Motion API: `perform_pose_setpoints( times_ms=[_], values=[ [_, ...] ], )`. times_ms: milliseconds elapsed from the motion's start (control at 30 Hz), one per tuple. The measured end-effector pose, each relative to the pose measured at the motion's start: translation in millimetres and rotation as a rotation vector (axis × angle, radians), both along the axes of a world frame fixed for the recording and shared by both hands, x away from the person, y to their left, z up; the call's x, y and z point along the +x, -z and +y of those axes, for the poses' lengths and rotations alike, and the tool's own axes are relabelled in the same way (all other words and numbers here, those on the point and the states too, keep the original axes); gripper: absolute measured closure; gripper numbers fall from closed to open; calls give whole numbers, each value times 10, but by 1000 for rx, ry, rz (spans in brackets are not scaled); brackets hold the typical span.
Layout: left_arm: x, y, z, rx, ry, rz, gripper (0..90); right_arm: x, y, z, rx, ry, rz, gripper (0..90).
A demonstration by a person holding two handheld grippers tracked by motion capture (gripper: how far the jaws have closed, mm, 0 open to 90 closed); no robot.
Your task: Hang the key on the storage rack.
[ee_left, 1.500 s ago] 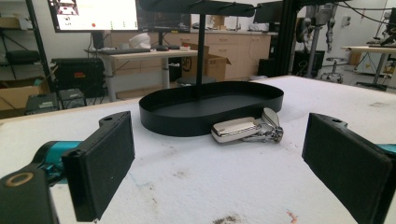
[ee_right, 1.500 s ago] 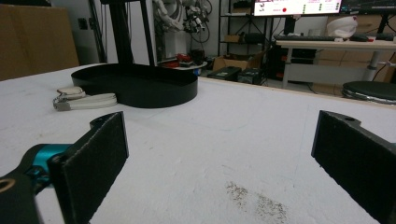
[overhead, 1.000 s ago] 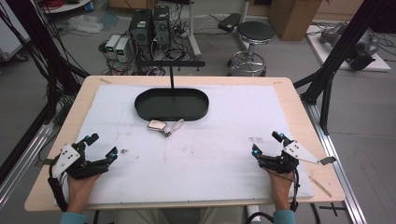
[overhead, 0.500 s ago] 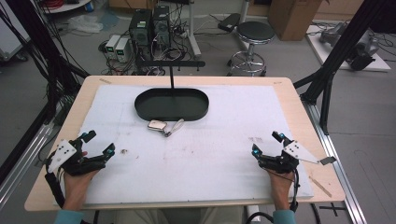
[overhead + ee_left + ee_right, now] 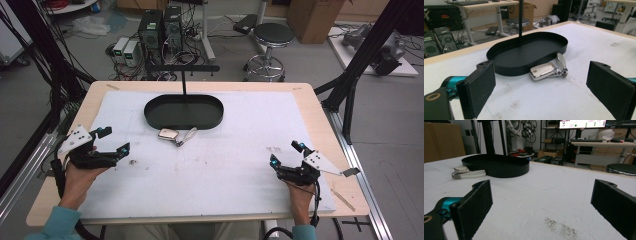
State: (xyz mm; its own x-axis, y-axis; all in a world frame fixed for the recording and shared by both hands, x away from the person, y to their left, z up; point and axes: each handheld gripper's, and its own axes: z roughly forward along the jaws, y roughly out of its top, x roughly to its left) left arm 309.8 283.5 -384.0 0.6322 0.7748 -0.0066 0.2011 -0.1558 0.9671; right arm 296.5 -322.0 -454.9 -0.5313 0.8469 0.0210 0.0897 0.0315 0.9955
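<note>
A black oval tray [image 5: 155, 116] with a thin upright post [image 5: 184, 82] stands at the table's far middle. Just in front of it lies a silver key fob [image 5: 168, 134] with a pale strap [image 5: 189, 135]. My left gripper [image 5: 116, 139] is open at the left of the white mat, its jaws pointing toward the fob. In the left gripper view the fob [image 5: 542, 71] lies ahead between the wide jaws, touching the tray [image 5: 506, 60]. My right gripper [image 5: 285, 153] is open at the right, far from both. The right gripper view has the tray [image 5: 499, 170] and fob [image 5: 460, 169] at far left.
A white mat [image 5: 225, 165] covers most of the wooden table [image 5: 345, 200]. Dark smudges mark the mat near each gripper. Beyond the far edge stand a stool [image 5: 272, 37], computer boxes [image 5: 160, 25] and cables. Black frame legs [image 5: 360, 65] flank the table.
My left gripper has moved a little forward, away from the person and toward the key fob. The right gripper, fob and tray have stayed put.
</note>
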Motion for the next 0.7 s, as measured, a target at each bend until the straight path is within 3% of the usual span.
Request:
perform_pose_setpoints(
  times_ms=[67, 200, 500, 600, 700],
  values=[
    [73, -61, -63, 32, 13, 18, 91, 0, 0, -1, -1, 0, -2, 31],
    [191, -173, -193, 50, 50, 43, 91, 0, 0, 3, -2, 1, -2, 31],
    [422, -368, -589, 194, 124, 120, 95, -3, 0, 4, -2, 0, 0, 31],
    [484, -387, -718, 262, 150, 146, 96, -6, 0, 5, 0, -1, 3, 31],
    [543, -411, -866, 287, 180, 167, 96, -8, 0, 7, 1, -2, 3, 30]
  ],
)
